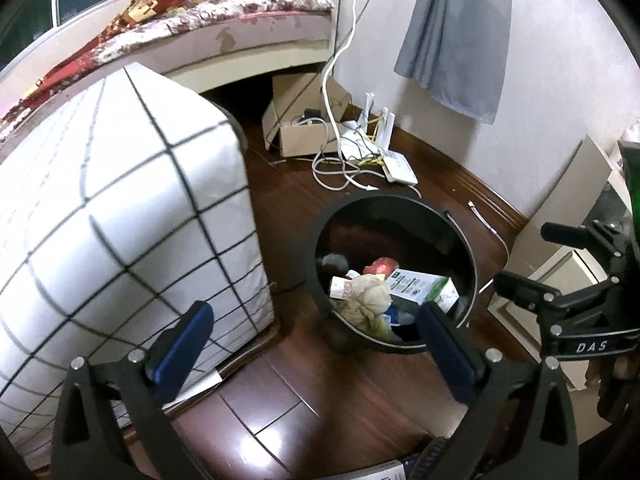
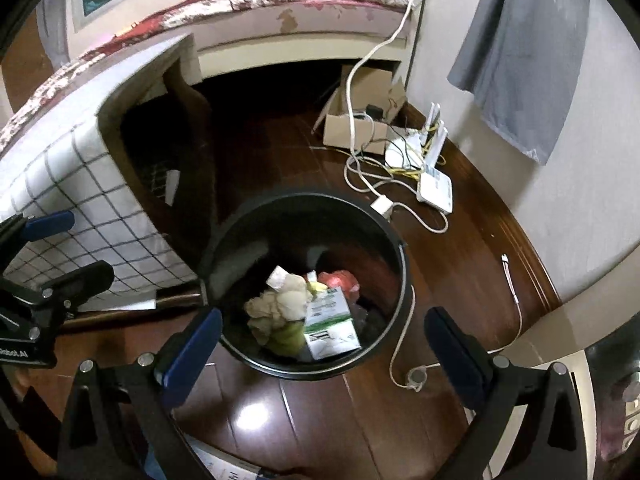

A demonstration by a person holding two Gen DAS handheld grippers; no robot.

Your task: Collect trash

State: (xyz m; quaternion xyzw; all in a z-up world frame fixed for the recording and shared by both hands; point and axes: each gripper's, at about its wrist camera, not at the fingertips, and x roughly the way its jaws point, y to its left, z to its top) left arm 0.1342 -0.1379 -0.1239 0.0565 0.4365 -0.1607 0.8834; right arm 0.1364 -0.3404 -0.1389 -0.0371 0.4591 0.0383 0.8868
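Both tongs are standing with their jaws spread wide and nothing between the blue pads. Seen from the left wrist, the left gripper (image 1: pixel 314 344) is hanging over dark wooden floor (image 1: pixel 348 396) at the bottom of the frame, its right finger overlapping the near rim of the black bin (image 1: pixel 390 204), which is sitting just right of centre. Inside the bin, crumpled paper (image 1: pixel 370 300) is lying beside a green-and-white carton (image 1: pixel 422 286) and a red wrapper (image 1: pixel 380 266). A white checked cover (image 1: pixel 120 216) is filling the left side, a cardboard box (image 1: pixel 304 136) and a white router (image 1: pixel 400 170) with tangled cables are lying at upper centre, and the right gripper (image 1: pixel 536 258) is showing at the right edge, also empty. Seen from the right wrist, the right gripper (image 2: pixel 322 350) is framing the lower part of the bin (image 2: pixel 304 196), which is sitting at centre with the crumpled paper (image 2: pixel 280 306), carton (image 2: pixel 330 322) and red wrapper (image 2: pixel 340 280) in it. At the left edge, the left gripper (image 2: pixel 68 246) is appearing against the checked cover (image 2: pixel 80 196). A white cable (image 2: pixel 400 360) is trailing on the floor (image 2: pixel 312 420) just right of the bin.
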